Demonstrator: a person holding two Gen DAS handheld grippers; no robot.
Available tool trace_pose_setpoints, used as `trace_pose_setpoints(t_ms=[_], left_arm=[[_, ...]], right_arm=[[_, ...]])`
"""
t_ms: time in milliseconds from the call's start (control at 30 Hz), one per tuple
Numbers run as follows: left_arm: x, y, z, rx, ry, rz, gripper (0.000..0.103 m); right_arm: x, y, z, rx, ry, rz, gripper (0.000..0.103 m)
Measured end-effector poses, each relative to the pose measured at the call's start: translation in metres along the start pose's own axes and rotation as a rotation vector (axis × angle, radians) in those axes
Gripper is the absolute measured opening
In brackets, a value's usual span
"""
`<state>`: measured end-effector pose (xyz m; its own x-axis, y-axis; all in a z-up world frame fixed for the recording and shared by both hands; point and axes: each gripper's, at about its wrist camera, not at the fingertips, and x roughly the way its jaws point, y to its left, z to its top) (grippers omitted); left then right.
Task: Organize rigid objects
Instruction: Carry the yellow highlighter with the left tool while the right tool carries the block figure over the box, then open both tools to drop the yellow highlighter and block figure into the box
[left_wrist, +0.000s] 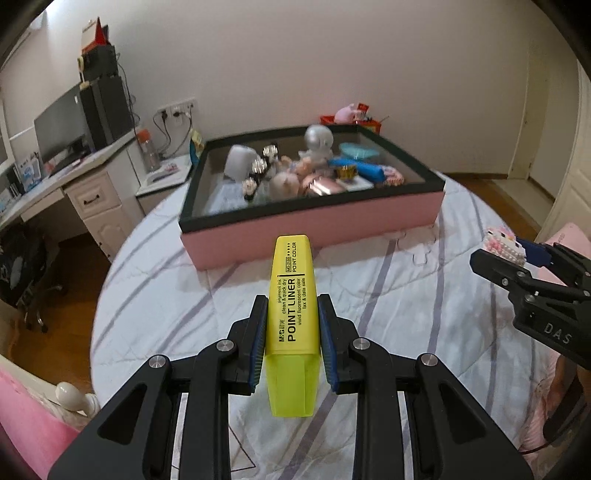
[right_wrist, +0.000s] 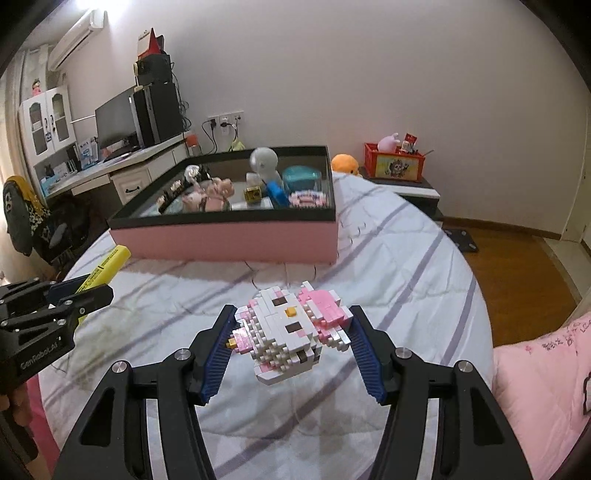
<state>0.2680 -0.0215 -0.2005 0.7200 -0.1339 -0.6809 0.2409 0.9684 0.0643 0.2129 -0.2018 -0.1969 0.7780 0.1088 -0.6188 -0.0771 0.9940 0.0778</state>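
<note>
L gripper (left_wrist: 291, 325): pads closed on yellow highlighter (left_wrist: 293, 314), cap end pointing far, held above striped bedsheet (left_wrist: 388, 295). R gripper (right_wrist: 291, 332): jaws partly open, clamped on pink/white brick-built cat figure (right_wrist: 291, 328), also held above sheet. Pink box w/ black rim (left_wrist: 314, 225) sits on bed, far side, centre; inside: silver robot figure (left_wrist: 318, 142), blue items, pink toys, misc small bits. Desk w/ monitor (left_wrist: 61, 125) far left.
</note>
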Motion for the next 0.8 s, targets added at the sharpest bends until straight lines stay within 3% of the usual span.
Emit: trace_pose_setpoints(t_ms=[500, 800], left_arm=[[-0.015, 0.016, 0.067, 0.039, -0.129, 0.025, 0.026], [0.050, 0.033, 0.127, 0.051, -0.068, 0.026, 0.026]], right_arm=[[0.000, 0.025, 0.078, -0.078, -0.113, 0.018, 0.061], [0.062, 0.037, 0.137, -0.140, -0.064, 0.030, 0.061]])
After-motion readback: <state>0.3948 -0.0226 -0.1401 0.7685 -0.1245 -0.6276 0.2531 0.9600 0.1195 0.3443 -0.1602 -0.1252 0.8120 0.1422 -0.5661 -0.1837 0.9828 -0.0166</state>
